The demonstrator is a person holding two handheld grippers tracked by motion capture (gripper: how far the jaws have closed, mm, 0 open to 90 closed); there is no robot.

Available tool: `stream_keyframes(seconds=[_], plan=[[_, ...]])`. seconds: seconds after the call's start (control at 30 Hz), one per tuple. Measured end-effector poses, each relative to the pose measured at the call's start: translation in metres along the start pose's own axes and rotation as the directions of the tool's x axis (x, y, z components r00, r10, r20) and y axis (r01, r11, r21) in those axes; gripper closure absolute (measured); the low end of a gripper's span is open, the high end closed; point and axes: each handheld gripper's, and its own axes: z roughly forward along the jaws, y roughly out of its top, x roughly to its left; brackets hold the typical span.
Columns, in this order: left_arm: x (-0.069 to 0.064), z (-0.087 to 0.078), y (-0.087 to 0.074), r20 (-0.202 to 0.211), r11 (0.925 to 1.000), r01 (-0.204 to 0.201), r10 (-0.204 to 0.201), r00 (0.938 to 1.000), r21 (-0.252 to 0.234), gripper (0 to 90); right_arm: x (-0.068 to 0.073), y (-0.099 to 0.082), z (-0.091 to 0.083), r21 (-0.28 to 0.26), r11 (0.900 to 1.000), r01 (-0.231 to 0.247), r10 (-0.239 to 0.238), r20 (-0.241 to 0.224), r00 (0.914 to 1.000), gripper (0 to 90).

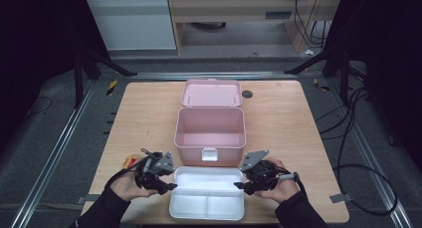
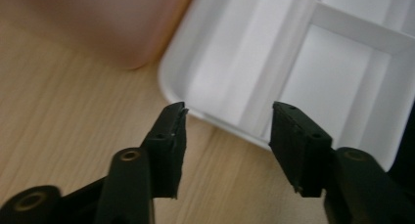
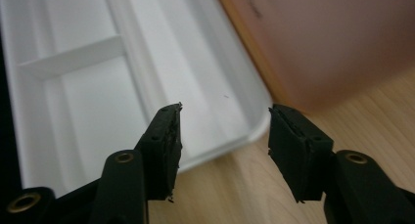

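White divided tray [image 1: 207, 193] lies on the table [image 1: 278, 123] at the near edge, just in front of the open pink box [image 1: 210, 130], long axis running left to right. Left gripper [image 1: 166, 186] and right gripper [image 1: 240, 185] flank its short ends, equally near, jaws spread and empty. Each tray end lies directly ahead of its gripper's jaws.

A white divided tray [image 1: 207, 193] is lying flat at the desk's near edge, touching the front of an open, empty pink box [image 1: 210, 130] with its lid [image 1: 211, 93] leaning back.
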Motion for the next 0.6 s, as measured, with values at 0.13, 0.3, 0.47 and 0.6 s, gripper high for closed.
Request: stream_keyframes(seconds=[0.13, 0.3, 0.47, 0.6], plan=[[0.013, -0.012, -0.012, -0.047, 0.9942, 0.093, -0.095, 0.9944, -0.055, 39.2, -0.011, -0.012, -0.007, -0.021, 0.9973, -0.071, 0.072, 0.057, 0.9958, 40.0], [0.037, -0.025, -0.033, -0.125, 0.9670, 0.215, -0.232, 0.9647, -0.137, 26.6, -0.031, -0.032, -0.018, -0.055, 0.9843, -0.168, 0.175, 0.185, 0.9670, 36.1], [0.056, -0.033, -0.055, -0.184, 0.9343, 0.313, -0.342, 0.9214, -0.170, 19.8, -0.052, -0.054, -0.021, -0.079, 0.9561, -0.282, 0.293, 0.282, 0.9136, 34.5], [0.068, -0.029, -0.070, -0.240, 0.9265, 0.347, -0.373, 0.8962, -0.147, 13.9, -0.063, -0.067, -0.023, -0.082, 0.9354, -0.344, 0.351, 0.341, 0.8724, 33.0]])
